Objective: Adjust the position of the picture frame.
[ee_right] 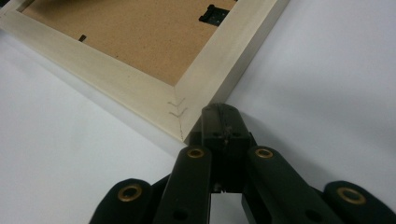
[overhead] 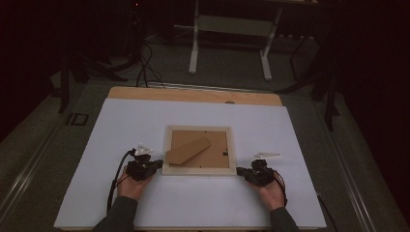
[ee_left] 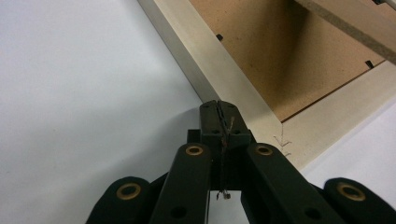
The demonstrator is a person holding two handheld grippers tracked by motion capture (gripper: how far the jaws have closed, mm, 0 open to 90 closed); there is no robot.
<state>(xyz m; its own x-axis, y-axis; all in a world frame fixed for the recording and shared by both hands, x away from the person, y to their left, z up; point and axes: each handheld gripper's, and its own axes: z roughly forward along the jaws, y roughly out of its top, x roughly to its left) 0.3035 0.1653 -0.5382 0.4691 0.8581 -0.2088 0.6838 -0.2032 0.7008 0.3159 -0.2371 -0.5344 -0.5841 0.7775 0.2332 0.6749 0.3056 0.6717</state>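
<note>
Here, lower left of centre, my left gripper (overhead: pixel 157 166) sits jaws pressed together, empty, nudging the picture frame (overhead: pixel 198 150) lying face-down mid-table; right gripper (overhead: pixel 241 171) likewise closed, empty, bracing the opposite corner to square it.

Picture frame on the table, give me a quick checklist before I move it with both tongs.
1. Picture frame lies face down, flat on the white table: ok.
2. Left tongs at the frame's near left corner, jaws shut, tip against the edge: ok.
3. Right tongs at the near right corner, jaws shut: ok.
4. Either tongs actually gripping the frame: not ok, both only meet it from outside.
5. Cardboard stand on the backing folded flat: not ok, it stands up a little in the left gripper view.
6. Backing tabs all fastened: cannot tell.
</note>
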